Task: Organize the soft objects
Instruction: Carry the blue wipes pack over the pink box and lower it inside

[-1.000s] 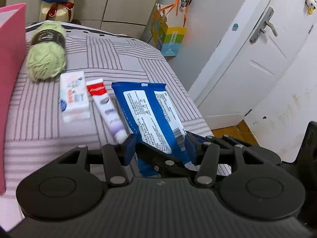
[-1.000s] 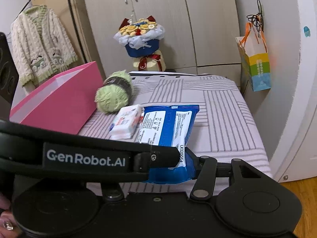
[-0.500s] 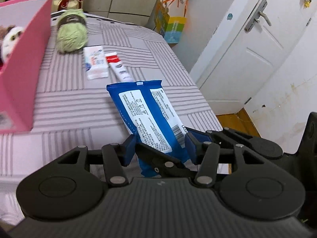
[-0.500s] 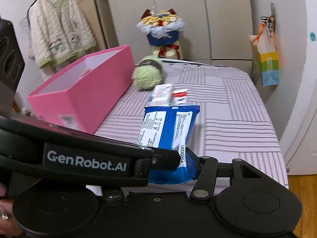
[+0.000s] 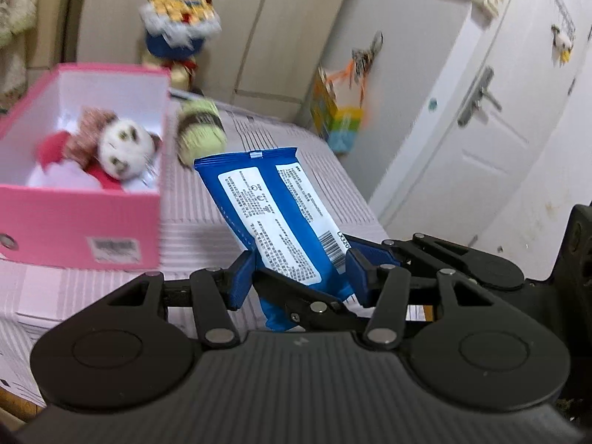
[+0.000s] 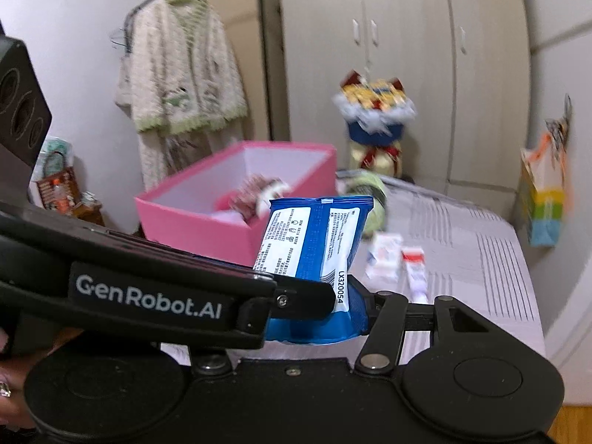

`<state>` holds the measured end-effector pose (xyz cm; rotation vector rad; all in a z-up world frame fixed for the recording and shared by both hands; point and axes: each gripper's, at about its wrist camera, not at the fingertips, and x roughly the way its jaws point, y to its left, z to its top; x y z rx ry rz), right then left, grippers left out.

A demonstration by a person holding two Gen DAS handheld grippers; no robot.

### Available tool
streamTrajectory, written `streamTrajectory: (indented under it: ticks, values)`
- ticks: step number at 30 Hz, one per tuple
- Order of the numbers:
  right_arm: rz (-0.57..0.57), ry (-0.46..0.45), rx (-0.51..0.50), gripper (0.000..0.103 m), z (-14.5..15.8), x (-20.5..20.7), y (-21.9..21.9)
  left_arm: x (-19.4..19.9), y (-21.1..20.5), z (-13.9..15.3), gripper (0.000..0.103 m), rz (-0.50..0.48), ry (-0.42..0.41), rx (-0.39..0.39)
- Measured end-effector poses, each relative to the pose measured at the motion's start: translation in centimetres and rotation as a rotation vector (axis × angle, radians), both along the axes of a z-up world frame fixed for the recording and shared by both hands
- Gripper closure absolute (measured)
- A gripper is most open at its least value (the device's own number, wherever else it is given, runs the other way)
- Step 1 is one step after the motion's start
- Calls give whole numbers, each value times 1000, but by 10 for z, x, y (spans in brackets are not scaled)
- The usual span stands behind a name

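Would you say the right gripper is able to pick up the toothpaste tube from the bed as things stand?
Probably not yet: the right gripper and the left gripper are both shut on the blue packet. The toothpaste tube lies unobstructed, so reaching is fine once that packet is released.

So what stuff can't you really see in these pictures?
- Bottom of the blue packet: left wrist view, hidden behind the gripper linkage.
- Packet's small print: both views, too small to read.
- Toys in the pink box: left wrist view, blurred; right wrist view, mostly behind the box wall and the packet.
- Yarn ball: blurred, label unreadable.
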<state>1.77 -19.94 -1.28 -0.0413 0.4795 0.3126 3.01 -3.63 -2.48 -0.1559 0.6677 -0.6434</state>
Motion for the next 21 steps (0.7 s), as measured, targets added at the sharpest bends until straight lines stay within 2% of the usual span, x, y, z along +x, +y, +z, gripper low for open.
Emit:
streamTrajectory:
  ticks: [5, 9, 15, 21]
  values:
    - [67, -42, 24, 41, 13, 14, 20, 3, 27, 14, 51, 69, -59, -15]
    - [105, -54, 38, 41, 18, 34, 37, 20, 44, 22, 51, 113, -77, -6]
    - [145, -41, 41, 41, 24, 72, 64, 60, 70, 31, 51, 151, -56, 5]
    - [175, 17, 58, 41, 21, 117, 86, 101, 91, 24, 50, 208, -9, -8]
